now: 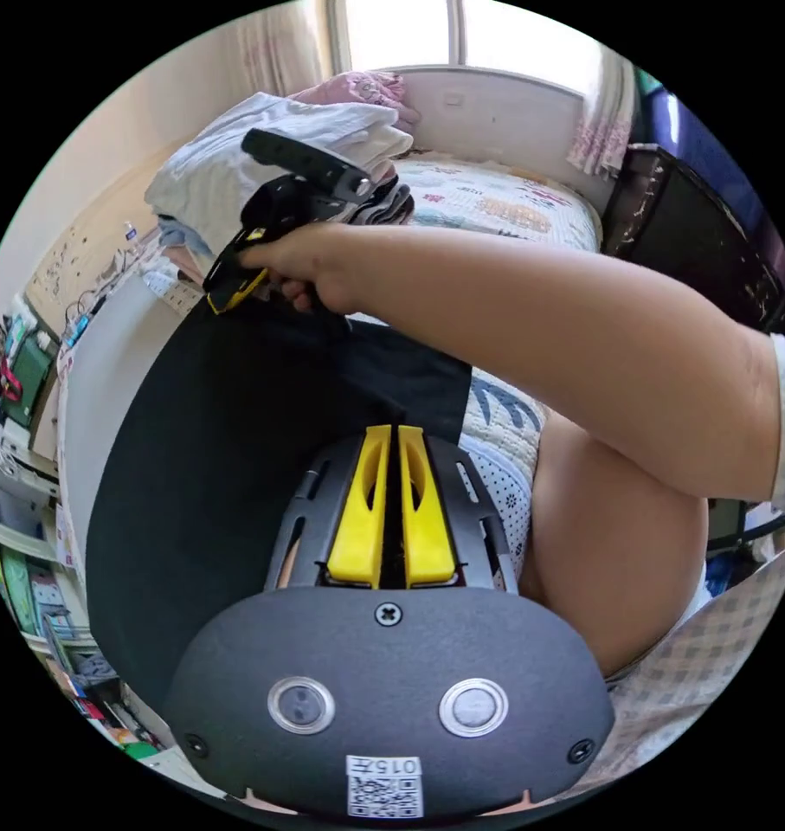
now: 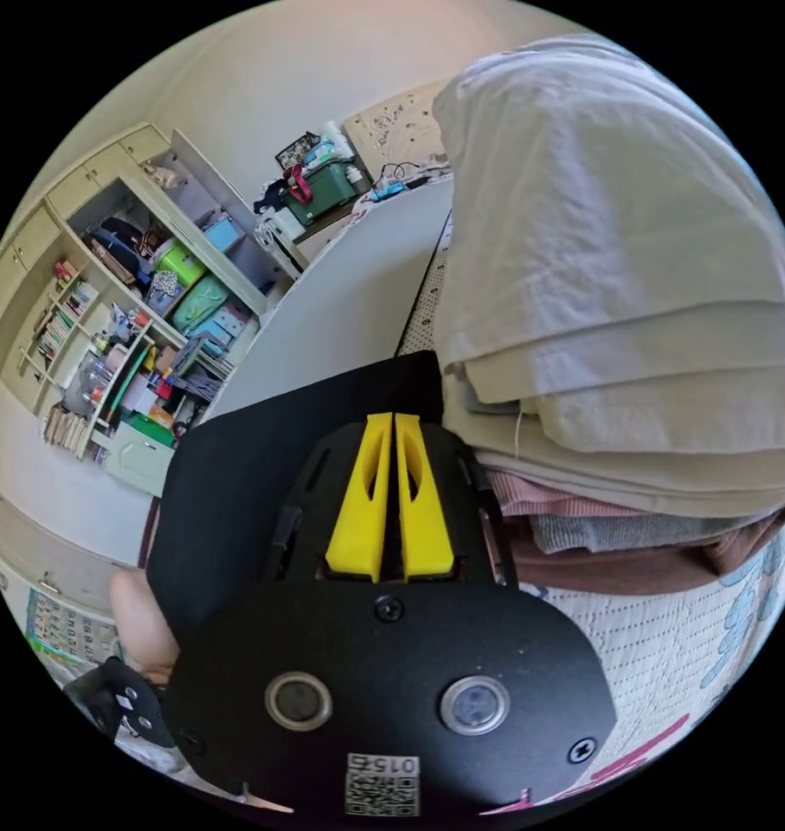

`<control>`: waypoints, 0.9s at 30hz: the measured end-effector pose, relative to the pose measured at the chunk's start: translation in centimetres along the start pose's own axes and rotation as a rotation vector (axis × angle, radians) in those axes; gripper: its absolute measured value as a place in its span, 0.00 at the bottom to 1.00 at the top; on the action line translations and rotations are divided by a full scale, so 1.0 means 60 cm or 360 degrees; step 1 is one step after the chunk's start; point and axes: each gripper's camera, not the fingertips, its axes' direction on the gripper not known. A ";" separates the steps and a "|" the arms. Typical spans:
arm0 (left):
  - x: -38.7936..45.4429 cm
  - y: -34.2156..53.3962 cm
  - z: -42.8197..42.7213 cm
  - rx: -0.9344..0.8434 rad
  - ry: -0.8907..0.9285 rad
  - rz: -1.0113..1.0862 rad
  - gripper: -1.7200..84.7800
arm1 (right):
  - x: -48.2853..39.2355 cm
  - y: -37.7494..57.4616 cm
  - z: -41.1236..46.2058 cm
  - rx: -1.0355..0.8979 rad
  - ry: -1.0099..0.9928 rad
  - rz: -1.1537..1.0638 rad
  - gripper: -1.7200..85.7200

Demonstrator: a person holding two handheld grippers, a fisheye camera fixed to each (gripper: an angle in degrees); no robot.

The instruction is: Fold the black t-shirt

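Fabric of the black t-shirt (image 1: 236, 450) lies flat on the bed (image 1: 496, 203), its long axis running from 12 to 6 o'clock under my left hand-held gripper (image 1: 390, 511). That one's jaws are clenched; whether cloth is pinched, I cannot tell. My right hand-held gripper (image 2: 390, 498), also clenched, sits at the shirt's far edge, just beside the folded pile (image 2: 617, 346), so the right is nearer that end.

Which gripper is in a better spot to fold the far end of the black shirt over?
Probably the right gripper. It sits at the shirt's far edge beside the clothes pile, jaws together. The left gripper is over the near part.
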 end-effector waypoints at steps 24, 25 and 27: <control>0.007 0.226 -0.089 0.0162 0.0041 -0.0418 0.08 | -0.330 -0.058 -0.319 0.0386 -0.0004 -0.0176 0.03; 0.015 0.230 -0.092 0.0186 0.0032 -0.0416 0.07 | -0.380 -0.071 -0.319 0.0327 -0.0032 -0.0291 0.03; 0.027 0.235 -0.096 0.0164 0.0028 -0.0396 0.07 | -0.464 -0.085 -0.303 0.0161 -0.0066 -0.0446 0.04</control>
